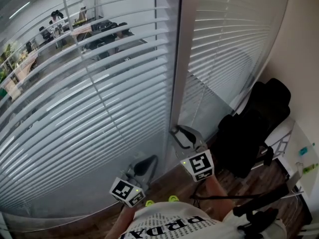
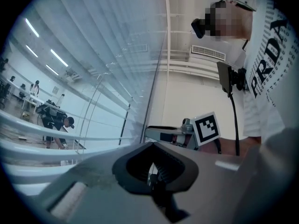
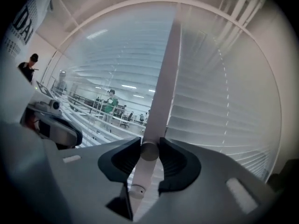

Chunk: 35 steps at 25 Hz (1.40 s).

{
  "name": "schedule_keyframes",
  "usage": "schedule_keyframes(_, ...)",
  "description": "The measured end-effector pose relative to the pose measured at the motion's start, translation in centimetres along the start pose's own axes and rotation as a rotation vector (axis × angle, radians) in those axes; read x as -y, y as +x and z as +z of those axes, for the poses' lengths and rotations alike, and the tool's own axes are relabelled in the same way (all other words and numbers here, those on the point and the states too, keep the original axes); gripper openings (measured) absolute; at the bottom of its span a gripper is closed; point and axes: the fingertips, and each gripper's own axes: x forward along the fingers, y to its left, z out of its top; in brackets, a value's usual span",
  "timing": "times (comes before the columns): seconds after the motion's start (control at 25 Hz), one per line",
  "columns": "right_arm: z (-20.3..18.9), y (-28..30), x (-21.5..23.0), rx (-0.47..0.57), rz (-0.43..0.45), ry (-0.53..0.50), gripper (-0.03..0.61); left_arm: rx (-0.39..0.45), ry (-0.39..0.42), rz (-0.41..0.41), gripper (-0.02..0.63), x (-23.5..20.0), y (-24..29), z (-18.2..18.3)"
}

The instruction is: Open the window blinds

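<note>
White slatted blinds (image 1: 84,108) cover two glass panes either side of a white upright frame (image 1: 183,54); their slats (image 3: 219,106) lie close together. A white tilt wand (image 3: 148,151) hangs beside that frame. My right gripper (image 3: 149,154) points level at the window, and its dark pads (image 3: 175,160) press on the wand from both sides, just above the wand's lower end (image 3: 135,190). In the head view my right gripper (image 1: 180,132) sits at the foot of the frame. My left gripper (image 1: 148,162) is lower and to the left, its jaws together with nothing seen between them (image 2: 153,168).
A black office chair (image 1: 254,128) stands close on the right, with a white desk (image 1: 299,151) behind it. Below is a wooden floor (image 1: 172,184). Beyond the glass, an office with desks and people (image 1: 60,26) shows through the slats.
</note>
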Motion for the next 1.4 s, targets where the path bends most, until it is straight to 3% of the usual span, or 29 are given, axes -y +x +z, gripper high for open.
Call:
schedule_keyframes(0.12,-0.3,-0.1,0.3,0.010,-0.002,0.079,0.135,0.002,0.010,-0.012,-0.008,0.1,-0.1,-0.2)
schedule_keyframes(0.72,-0.4,-0.4,-0.3,0.020,0.005,0.183,0.135,0.017,-0.015,0.009,-0.008,-0.1,-1.5,0.0)
schedule_keyframes(1.4,-0.4,-0.5,0.0,0.024,0.001,0.205,0.133,0.004,-0.023,0.004,-0.008,0.0,-1.1,0.2)
